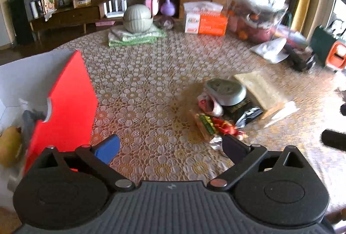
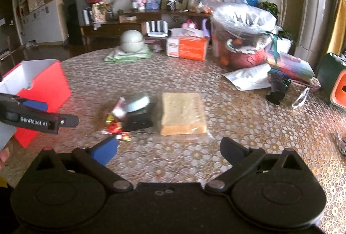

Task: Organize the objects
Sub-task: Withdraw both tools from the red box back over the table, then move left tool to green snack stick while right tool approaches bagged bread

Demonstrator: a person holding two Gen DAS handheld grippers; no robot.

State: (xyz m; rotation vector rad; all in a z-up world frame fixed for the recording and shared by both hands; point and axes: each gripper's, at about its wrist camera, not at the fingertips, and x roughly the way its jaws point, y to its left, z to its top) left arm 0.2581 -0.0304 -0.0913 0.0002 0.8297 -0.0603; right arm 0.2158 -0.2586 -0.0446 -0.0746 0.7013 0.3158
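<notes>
Two claws gaping and empty, left claw [image 1: 170, 147], right claw [image 2: 168, 150], bare tablecloth [image 2: 237, 108] ahead, red box [image 1: 64, 100] flanking left.

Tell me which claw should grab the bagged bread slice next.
Right, probably. The right claw is open and faces the bread slice head-on. The left claw is open too, but sits beside the red box, with the snack pile between it and the bread.

Bare worktop [image 2: 248, 117] lies open ahead and right of the wrapped bread slice [image 2: 182, 112]. The red box [image 2: 46, 91] blocks the left; a snack heap [image 2: 129, 115] crowds the bread's left edge.
</notes>
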